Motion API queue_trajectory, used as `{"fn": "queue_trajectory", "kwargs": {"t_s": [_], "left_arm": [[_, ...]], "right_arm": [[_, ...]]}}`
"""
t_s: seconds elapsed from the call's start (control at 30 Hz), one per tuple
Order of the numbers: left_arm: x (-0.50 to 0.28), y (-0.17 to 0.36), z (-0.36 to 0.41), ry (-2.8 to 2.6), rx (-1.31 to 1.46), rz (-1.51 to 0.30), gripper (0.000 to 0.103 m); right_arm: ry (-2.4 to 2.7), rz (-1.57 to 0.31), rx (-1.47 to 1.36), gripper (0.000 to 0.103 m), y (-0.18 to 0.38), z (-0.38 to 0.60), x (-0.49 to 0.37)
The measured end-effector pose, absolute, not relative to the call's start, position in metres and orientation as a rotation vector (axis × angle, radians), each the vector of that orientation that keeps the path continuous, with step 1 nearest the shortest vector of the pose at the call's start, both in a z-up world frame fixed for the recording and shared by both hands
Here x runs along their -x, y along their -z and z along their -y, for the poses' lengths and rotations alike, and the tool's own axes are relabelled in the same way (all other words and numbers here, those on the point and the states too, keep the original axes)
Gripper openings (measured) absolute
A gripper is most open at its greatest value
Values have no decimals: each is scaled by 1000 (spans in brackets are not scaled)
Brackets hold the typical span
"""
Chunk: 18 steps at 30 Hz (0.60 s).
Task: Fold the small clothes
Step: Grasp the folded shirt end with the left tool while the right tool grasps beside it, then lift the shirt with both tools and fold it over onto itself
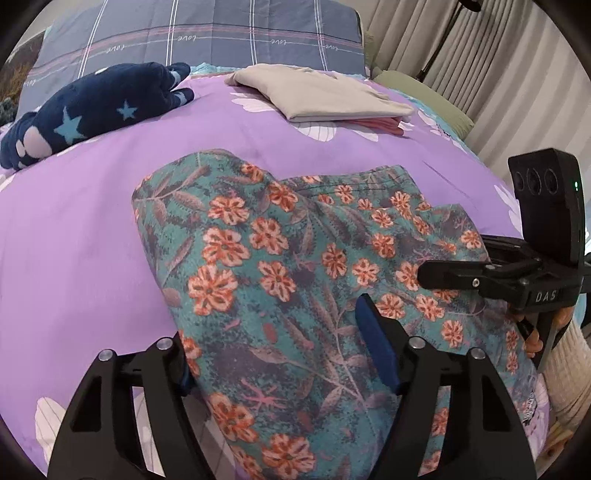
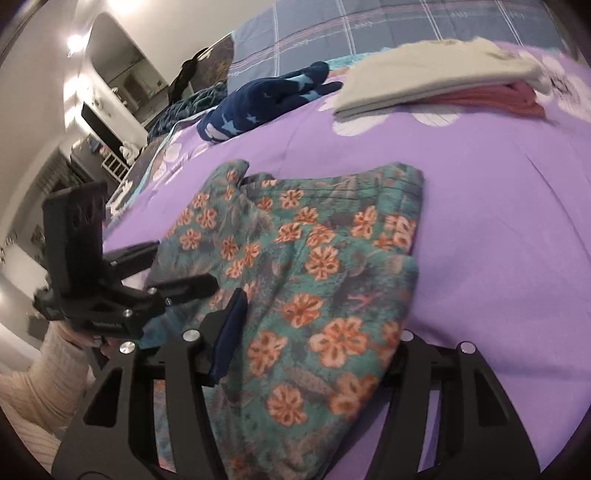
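Note:
A teal floral garment with orange flowers (image 1: 280, 266) lies partly folded on the purple bedspread (image 1: 92, 206); it also shows in the right wrist view (image 2: 314, 266). My left gripper (image 1: 280, 354) is open, its fingers straddling the garment's near end, the cloth lying between them. My right gripper (image 2: 314, 347) is open too, its fingers straddling the garment's near edge. The right gripper shows in the left wrist view (image 1: 454, 266) at the garment's right edge. The left gripper shows in the right wrist view (image 2: 173, 266) at the garment's left edge.
A folded beige garment on a pink one (image 1: 317, 92) lies at the back right of the bed. A navy star-patterned garment (image 1: 92, 107) lies at the back left. A blue plaid pillow (image 1: 207, 33) stands behind. Curtains (image 1: 480, 55) hang on the right.

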<state>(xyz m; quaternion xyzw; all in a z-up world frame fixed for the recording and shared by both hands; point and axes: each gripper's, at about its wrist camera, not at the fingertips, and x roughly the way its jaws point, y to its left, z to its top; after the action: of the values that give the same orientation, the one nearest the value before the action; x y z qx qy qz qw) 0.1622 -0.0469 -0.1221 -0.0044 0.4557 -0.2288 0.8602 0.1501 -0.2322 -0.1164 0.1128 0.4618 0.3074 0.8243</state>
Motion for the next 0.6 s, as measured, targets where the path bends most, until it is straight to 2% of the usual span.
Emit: {"fn": "queue_trajectory", "kwargs": {"t_s": [0.17, 0.37, 0.43, 0.5, 0.6], "left_arm": [[-159, 120, 46, 467, 1, -937, 53], [-153, 118, 58, 446, -75, -908, 43], [-154, 116, 58, 446, -75, -903, 36], [-153, 115, 59, 445, -80, -896, 24], [-149, 107, 61, 449, -87, -874, 17]], "right_arm": [[-645, -979, -289, 42, 117, 241, -152], [-636, -962, -237, 38, 117, 235, -149], [-637, -961, -238, 37, 117, 235, -150], [-629, -955, -224, 34, 116, 234, -149], [-605, -930, -187, 27, 109, 231, -145]]}}
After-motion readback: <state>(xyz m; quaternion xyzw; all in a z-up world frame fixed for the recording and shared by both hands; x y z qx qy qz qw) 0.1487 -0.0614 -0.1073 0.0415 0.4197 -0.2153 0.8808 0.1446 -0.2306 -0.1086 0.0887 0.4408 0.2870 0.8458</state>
